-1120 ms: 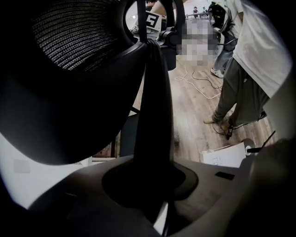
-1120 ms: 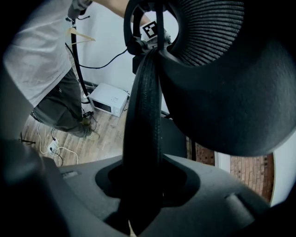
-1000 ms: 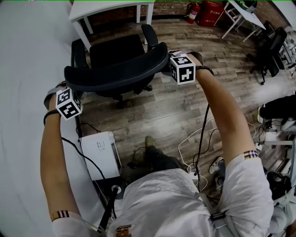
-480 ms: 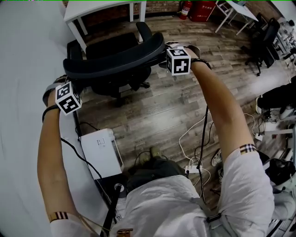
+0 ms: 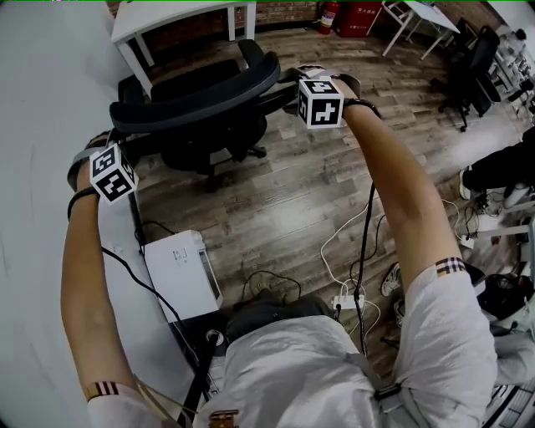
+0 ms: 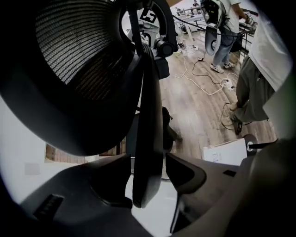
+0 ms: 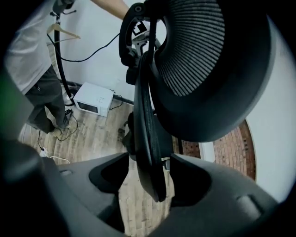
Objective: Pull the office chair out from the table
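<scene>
**A:** Where is the black mesh-backed office chair relative to the left hand-held gripper?

**B:** Its thin curved back rim stands right between that gripper's jaws. They have just been opening and now stand wide. A gap shows beside the rim, so nothing is clamped.

**A:** And the right hand-held gripper?

**B:** It is the same at the other end of the back. The rim runs up between its spread jaws, which have also just been opening. They are not pressing on it.

**A:** So the chair sits between the two?

**B:** Yes. The back spans from one hand-held gripper to the other. The seat and armrests lie beyond them, towards the white bench. As far as the head view shows, the seat is in front of the bench, not under it, on the wooden plank floor.

**A:** Anything on the near side?

**B:** A white box-shaped appliance lies on the floor. It is on the person's side of the left hand-held gripper, well apart from the chair.
</scene>
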A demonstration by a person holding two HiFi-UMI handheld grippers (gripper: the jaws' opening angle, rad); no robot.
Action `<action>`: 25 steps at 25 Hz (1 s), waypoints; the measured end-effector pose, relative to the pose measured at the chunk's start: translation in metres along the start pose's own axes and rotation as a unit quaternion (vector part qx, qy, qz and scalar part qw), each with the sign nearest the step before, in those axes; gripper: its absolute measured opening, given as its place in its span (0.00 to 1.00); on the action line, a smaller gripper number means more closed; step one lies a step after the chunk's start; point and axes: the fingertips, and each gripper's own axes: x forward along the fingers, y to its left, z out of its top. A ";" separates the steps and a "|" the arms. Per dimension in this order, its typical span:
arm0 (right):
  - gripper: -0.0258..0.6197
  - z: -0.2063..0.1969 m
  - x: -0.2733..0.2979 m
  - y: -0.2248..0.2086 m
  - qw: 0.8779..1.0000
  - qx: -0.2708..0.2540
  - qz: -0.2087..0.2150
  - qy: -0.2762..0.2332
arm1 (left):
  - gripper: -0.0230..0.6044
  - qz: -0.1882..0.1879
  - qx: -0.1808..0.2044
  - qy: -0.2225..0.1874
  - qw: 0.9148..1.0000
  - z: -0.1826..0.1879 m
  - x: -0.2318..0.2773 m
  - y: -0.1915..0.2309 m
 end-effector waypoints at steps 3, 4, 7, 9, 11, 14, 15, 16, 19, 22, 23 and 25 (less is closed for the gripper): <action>0.45 0.001 -0.015 0.002 1.000 -0.006 -0.006 -0.001 | 0.41 0.014 -0.005 0.001 1.000 0.004 -0.015 0.000; 0.45 0.001 -0.019 0.003 1.000 -0.008 -0.008 -0.001 | 0.41 0.018 -0.007 0.003 1.000 0.005 -0.020 -0.001; 0.45 0.001 -0.035 0.008 1.000 -0.012 -0.017 -0.002 | 0.41 0.031 -0.018 0.010 0.999 0.007 -0.035 -0.006; 0.45 0.000 -0.047 0.011 1.000 -0.014 -0.023 -0.003 | 0.41 0.039 -0.027 0.015 0.999 0.008 -0.047 -0.011; 0.45 0.000 -0.061 0.017 0.999 -0.015 -0.030 -0.006 | 0.41 0.049 -0.037 0.019 0.998 0.010 -0.062 -0.017; 0.45 0.002 -0.084 0.027 0.999 -0.009 -0.043 -0.017 | 0.41 0.061 -0.058 0.016 0.996 0.020 -0.087 -0.028; 0.45 0.004 -0.091 0.031 0.999 -0.004 -0.048 -0.023 | 0.41 0.064 -0.070 0.010 0.995 0.026 -0.095 -0.032; 0.45 0.005 -0.099 0.035 0.998 0.002 -0.053 -0.030 | 0.41 0.068 -0.083 0.002 0.994 0.032 -0.104 -0.037; 0.45 0.011 -0.123 0.051 0.996 0.023 -0.064 -0.056 | 0.40 0.082 -0.127 -0.031 0.988 0.057 -0.132 -0.052; 0.45 0.018 -0.146 0.071 0.993 0.045 -0.072 -0.086 | 0.41 0.100 -0.169 -0.071 0.978 0.085 -0.158 -0.068; 0.45 0.021 -0.153 0.077 0.991 0.056 -0.075 -0.098 | 0.40 0.106 -0.187 -0.089 0.973 0.096 -0.166 -0.072; 0.45 0.028 -0.168 0.087 0.986 0.080 -0.081 -0.125 | 0.40 0.117 -0.225 -0.129 0.959 0.118 -0.182 -0.080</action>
